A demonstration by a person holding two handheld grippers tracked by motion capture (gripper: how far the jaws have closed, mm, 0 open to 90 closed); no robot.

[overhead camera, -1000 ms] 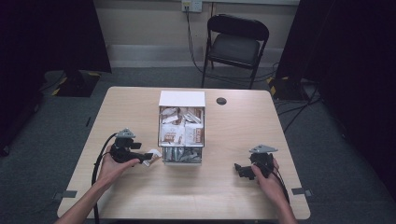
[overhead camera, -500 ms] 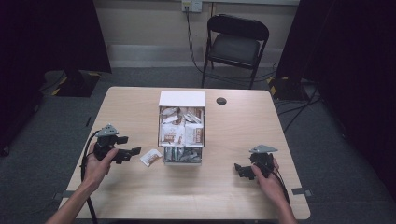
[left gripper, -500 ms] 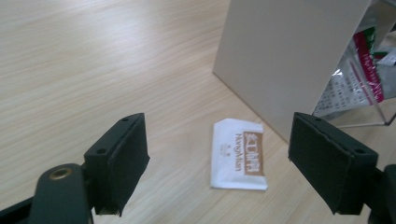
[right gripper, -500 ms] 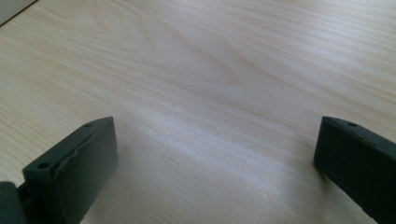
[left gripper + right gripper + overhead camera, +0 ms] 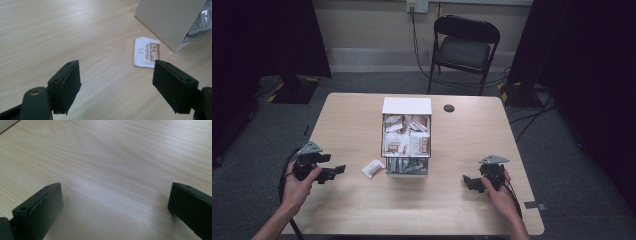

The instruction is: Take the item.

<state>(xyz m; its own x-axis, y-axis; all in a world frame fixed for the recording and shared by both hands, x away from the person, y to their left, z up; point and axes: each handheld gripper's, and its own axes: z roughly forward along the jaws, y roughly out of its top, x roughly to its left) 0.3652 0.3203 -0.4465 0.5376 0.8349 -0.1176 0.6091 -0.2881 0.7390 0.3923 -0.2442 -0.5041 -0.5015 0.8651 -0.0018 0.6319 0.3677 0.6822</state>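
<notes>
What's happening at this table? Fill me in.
A person sits at a wooden table with a two-jaw gripper in each hand. A white box full of small packets stands in the middle. One white packet lies flat on the table just beside the box. The left gripper has drawn back from that packet, jaws open and empty. The right gripper rests near the table's right side, jaws open over bare wood.

Probably a lab or studio: black curtains (image 5: pixel 272 35), lone folding chair (image 5: pixel 464 47), grey carpet (image 5: pixel 572 165).
</notes>
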